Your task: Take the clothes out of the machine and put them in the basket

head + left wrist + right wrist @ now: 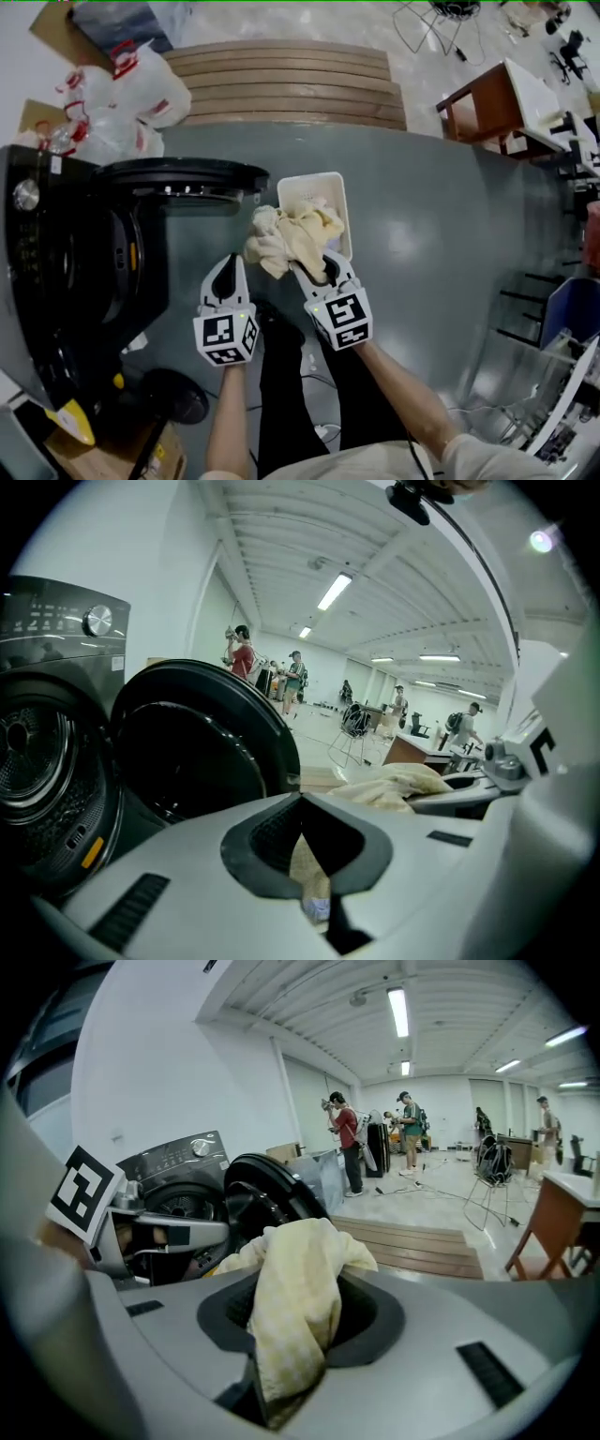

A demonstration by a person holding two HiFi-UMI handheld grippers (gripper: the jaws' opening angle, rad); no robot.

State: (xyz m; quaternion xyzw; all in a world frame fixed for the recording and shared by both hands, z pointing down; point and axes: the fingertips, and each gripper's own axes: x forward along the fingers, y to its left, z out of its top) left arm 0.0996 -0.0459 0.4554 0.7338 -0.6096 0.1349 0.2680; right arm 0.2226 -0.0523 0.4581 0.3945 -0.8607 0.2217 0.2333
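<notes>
My right gripper [314, 264] is shut on a pale yellow cloth [289, 236]; the fabric [298, 1309] bulges up out of its jaws. The bundle hangs over the near rim of a white basket [336, 192] on the floor. Just left of it is my left gripper [228, 267], whose jaws are closed to a narrow slit. A thin strip of yellow fabric [307, 866] with a small pale tag sits in that slit. The dark washing machine [66, 272] stands at the left with its round door [183, 178] swung open. Its drum [33, 761] shows in the left gripper view.
Wooden steps [291, 84] lie beyond the basket, with plastic bags [122, 103] to their left. A brown table [487, 108] stands at the right. A cardboard box [122, 455] and a black round object [173, 398] sit near my feet. Several people [349, 1143] stand far off.
</notes>
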